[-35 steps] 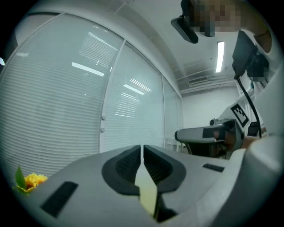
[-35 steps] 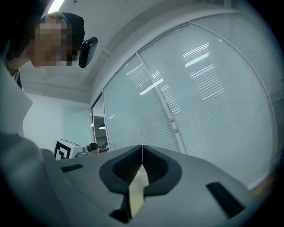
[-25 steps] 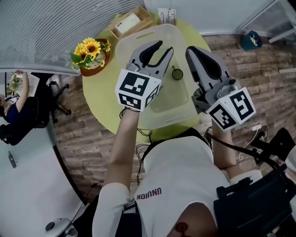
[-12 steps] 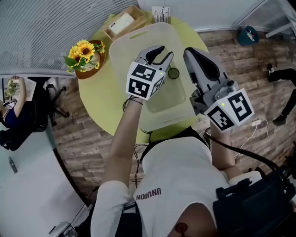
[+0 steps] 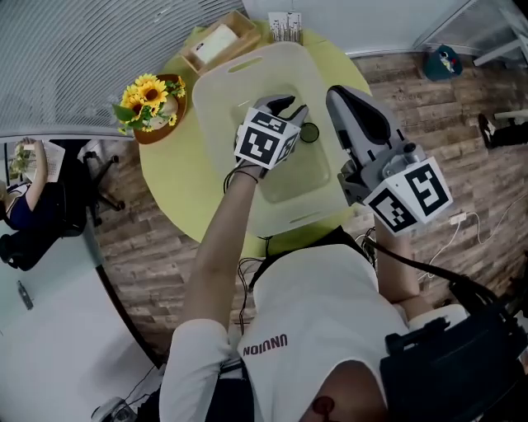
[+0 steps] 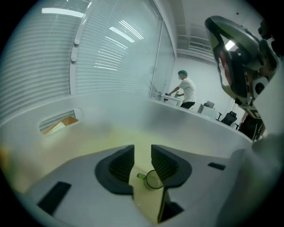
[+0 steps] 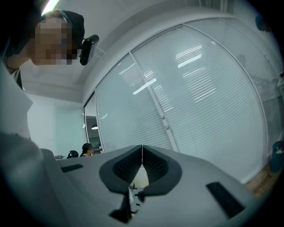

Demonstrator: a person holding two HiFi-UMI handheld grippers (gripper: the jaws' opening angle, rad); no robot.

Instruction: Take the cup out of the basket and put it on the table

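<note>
A small green glass cup (image 5: 309,131) stands on the floor of a pale translucent basket (image 5: 216,92) on the round yellow-green table (image 5: 175,177). My left gripper (image 5: 291,105) reaches down inside the basket, its tips just left of the cup. In the left gripper view the cup (image 6: 153,179) shows beyond the open left gripper (image 6: 142,153), close to the right-hand jaw, and I cannot tell if they touch. My right gripper (image 5: 338,92) hangs above the basket's right side; in its own view the right gripper (image 7: 142,153) has its jaws pressed together, empty.
A pot of sunflowers (image 5: 153,100) stands at the table's left edge. A wooden box (image 5: 219,43) and a card holder (image 5: 286,25) sit behind the basket. Wood floor surrounds the table; an office chair (image 5: 78,185) is at the left.
My left gripper has moved forward and down into the basket, closer to the cup. The right gripper has hardly shifted.
</note>
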